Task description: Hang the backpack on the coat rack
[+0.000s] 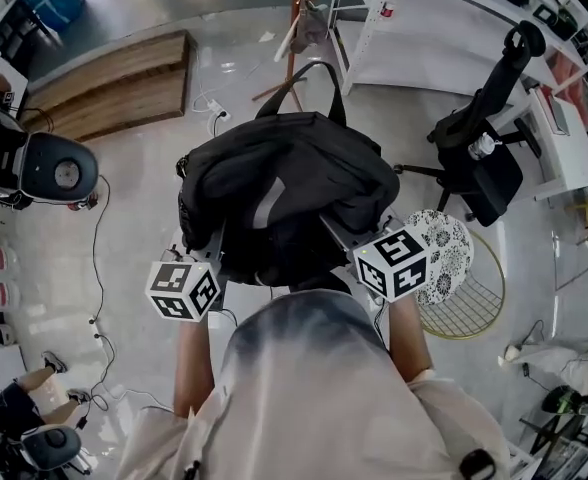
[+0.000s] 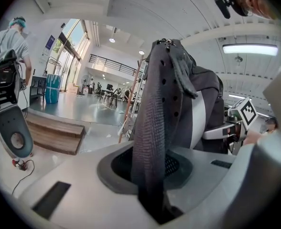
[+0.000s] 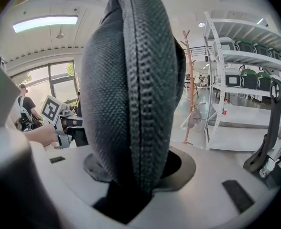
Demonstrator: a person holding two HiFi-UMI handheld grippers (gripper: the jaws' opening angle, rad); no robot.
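In the head view, the bulky black fabric backpack (image 1: 289, 183) hangs in front of the person, short of the slim orange-brown pole coat rack (image 1: 298, 13) and not yet touching it. Its thin black top carry loop (image 1: 309, 73) stands up on the side facing the rack. The left gripper (image 1: 206, 253) and right gripper (image 1: 349, 238) reach in under the bag's near side, away from the rack. Because the bag blocks the downward sightline, the loop could miss a peg or knock the light pole over. A white metal shelving unit (image 1: 374, 28) just right of the rack could also catch the bag. In the left gripper view, the jaws are pinched narrow on a thin grey perforated mesh strap (image 2: 152, 142), with the rack well beyond it. A grip on such a limp strip, so far from the loop, gives poor control, and the strap could slide through under the bag's weight. In the right gripper view, the jaws are spread moderately and clamped around a thick padded fold of dark woven fabric (image 3: 131, 104), with the rack behind and to its right. That padding can squash and creep, so the hold could loosen mid-lift. Then the bag would sag or twist, and the loop would turn away from the peg.
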